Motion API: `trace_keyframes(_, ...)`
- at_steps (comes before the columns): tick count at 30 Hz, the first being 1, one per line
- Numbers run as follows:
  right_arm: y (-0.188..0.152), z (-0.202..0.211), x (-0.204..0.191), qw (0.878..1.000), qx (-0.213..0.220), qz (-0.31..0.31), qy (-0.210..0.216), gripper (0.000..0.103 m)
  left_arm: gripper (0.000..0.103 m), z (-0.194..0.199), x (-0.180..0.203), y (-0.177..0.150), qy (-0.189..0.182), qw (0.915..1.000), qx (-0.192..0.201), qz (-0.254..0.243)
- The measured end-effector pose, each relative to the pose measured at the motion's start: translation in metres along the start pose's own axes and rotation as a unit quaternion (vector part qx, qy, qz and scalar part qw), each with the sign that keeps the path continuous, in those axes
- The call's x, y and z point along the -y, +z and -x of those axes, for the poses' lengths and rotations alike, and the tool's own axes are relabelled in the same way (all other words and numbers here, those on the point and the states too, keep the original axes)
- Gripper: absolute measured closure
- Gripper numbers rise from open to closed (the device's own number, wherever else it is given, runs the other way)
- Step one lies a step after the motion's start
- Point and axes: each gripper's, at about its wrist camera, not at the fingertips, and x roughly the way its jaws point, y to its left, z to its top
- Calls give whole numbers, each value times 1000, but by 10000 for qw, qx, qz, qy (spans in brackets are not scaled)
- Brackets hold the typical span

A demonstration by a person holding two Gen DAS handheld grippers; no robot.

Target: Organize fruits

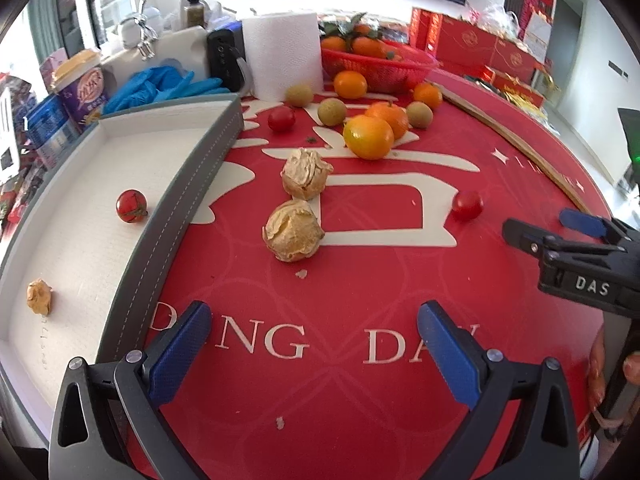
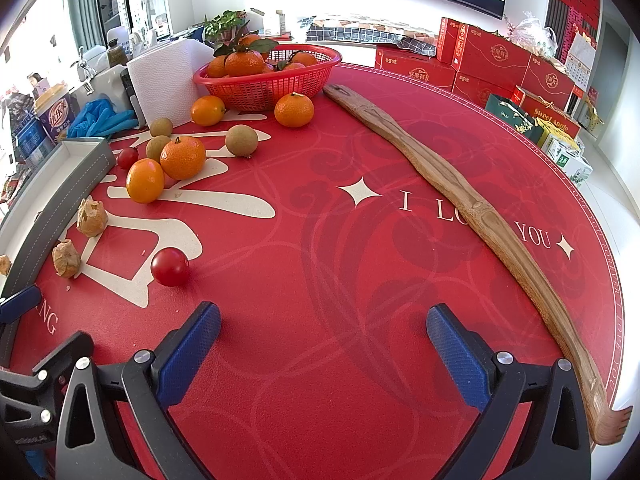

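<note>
While both claws gape empty, bare mat (image 2: 320, 280) spreads beside the tray (image 1: 176, 200) wall.

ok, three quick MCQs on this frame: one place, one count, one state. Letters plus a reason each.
1. Where is the long wooden stick?
A. in the tray
B. on the red mat
C. in the basket

2. How many cherry tomatoes lie in the tray?
A. one
B. two
C. three

3. The left tongs are:
A. shut on a tomato
B. shut, empty
C. open, empty

Answers: 1 B, it lies across the red mat; 2 A, a single cherry tomato sits inside; 3 C, pads wide apart over bare mat.
</note>
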Motion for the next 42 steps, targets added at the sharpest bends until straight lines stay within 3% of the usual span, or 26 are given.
trace_keyframes(6,0,-1,0,10000,0,0,0,0,0,9,-12,15,15,9997,239,104)
trace_keyframes(12,0,-1,0,10000,0,0,0,0,12,-8,-17,29,-43,9998,66,177)
trace_keyframes(16,0,0,0,10000,-1,0,0,0,20,-16,-11,31,227,9997,73,53)
trace_keyframes(21,0,0,0,10000,-3,0,-1,0,43,-17,-8,38,155,9998,68,86)
trace_keyframes(23,0,0,0,10000,-2,0,-1,0,62,-17,-5,39,116,9999,90,30)
trace_keyframes(25,0,0,0,10000,-3,1,-2,0,74,-16,-2,39,93,9999,113,-53)
trace_keyframes(42,2,-2,-6,10000,-11,29,14,0,74,-8,-10,25,187,9996,207,95)
